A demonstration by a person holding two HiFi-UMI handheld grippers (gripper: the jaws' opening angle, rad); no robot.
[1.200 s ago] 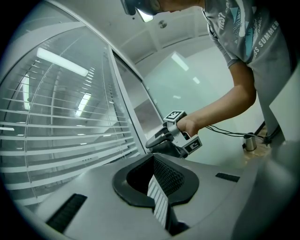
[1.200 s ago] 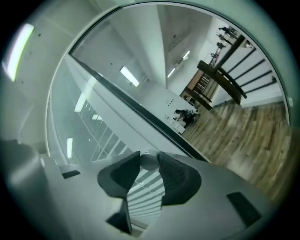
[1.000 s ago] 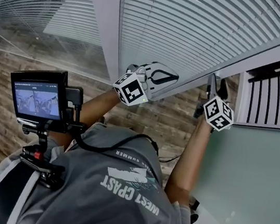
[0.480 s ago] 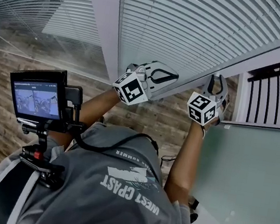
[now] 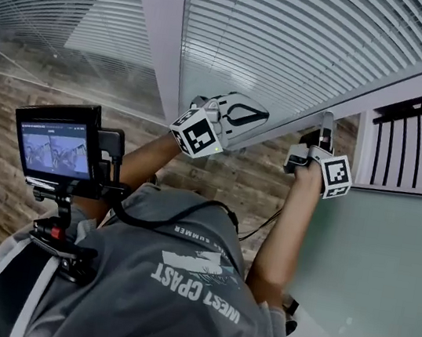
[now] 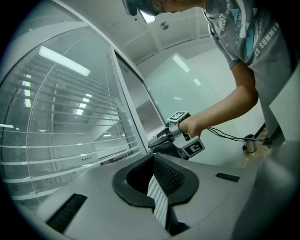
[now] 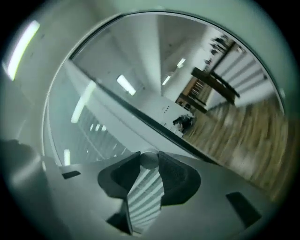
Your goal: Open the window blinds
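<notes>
White slatted blinds (image 5: 296,34) hang behind glass over both grippers; in the left gripper view the blinds (image 6: 61,136) show thin slats with gaps between them. My right gripper (image 5: 322,130) reaches up to the sloping window frame (image 5: 400,75). It is shut on a small round grey knob (image 7: 149,160) held between its tips (image 7: 149,164). The same gripper (image 6: 171,140) also appears in the left gripper view. My left gripper (image 5: 239,117) is held up against the glass beside it, shut and holding nothing (image 6: 153,158).
A wide grey mullion (image 5: 158,28) splits the blinds. A brick wall (image 5: 16,93) lies at the left, and a frosted glass panel (image 5: 379,262) and dark railing (image 5: 413,148) at the right. A small monitor (image 5: 57,139) is mounted on the person's chest rig.
My right gripper has rolled about the knob, its marker cube swinging from right to left and back to the right. The slats have tilted thinner and let more through. The left gripper stays put.
</notes>
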